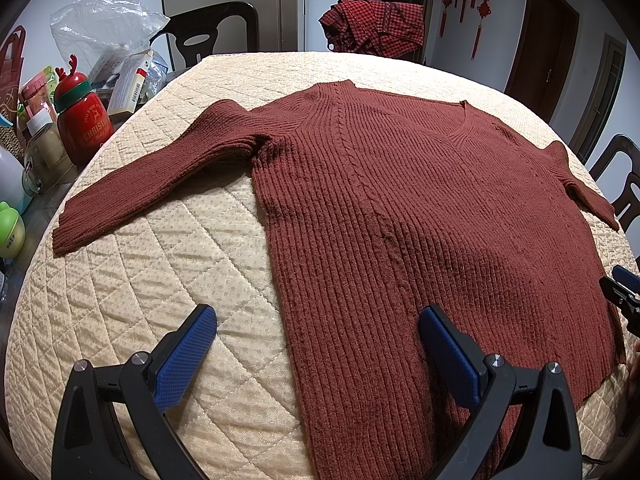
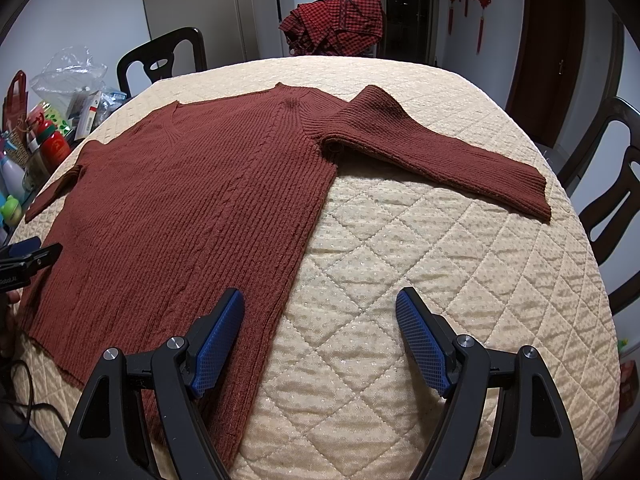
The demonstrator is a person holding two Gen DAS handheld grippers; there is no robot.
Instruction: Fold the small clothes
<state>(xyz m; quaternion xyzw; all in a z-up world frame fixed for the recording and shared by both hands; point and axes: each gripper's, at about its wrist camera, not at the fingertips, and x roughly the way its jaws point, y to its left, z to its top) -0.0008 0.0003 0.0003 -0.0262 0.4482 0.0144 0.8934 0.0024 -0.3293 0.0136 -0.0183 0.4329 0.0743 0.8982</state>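
Observation:
A rust-brown ribbed V-neck sweater (image 1: 420, 208) lies flat and spread out on the quilted beige table cover (image 1: 160, 280), both sleeves stretched out to the sides. It also shows in the right wrist view (image 2: 192, 208). My left gripper (image 1: 316, 340) is open and empty, hovering over the sweater's lower left edge. My right gripper (image 2: 320, 320) is open and empty, hovering over the sweater's lower right edge. The right gripper also shows at the right edge of the left wrist view (image 1: 624, 292). The left gripper shows at the left edge of the right wrist view (image 2: 28, 258).
A red checked garment (image 1: 376, 28) is piled at the table's far edge. Clutter stands at the left: a red reindeer bottle (image 1: 82, 120), jars, boxes and a plastic bag (image 1: 104, 24). Dark chairs (image 1: 216, 32) surround the table; another stands at the right (image 2: 612, 184).

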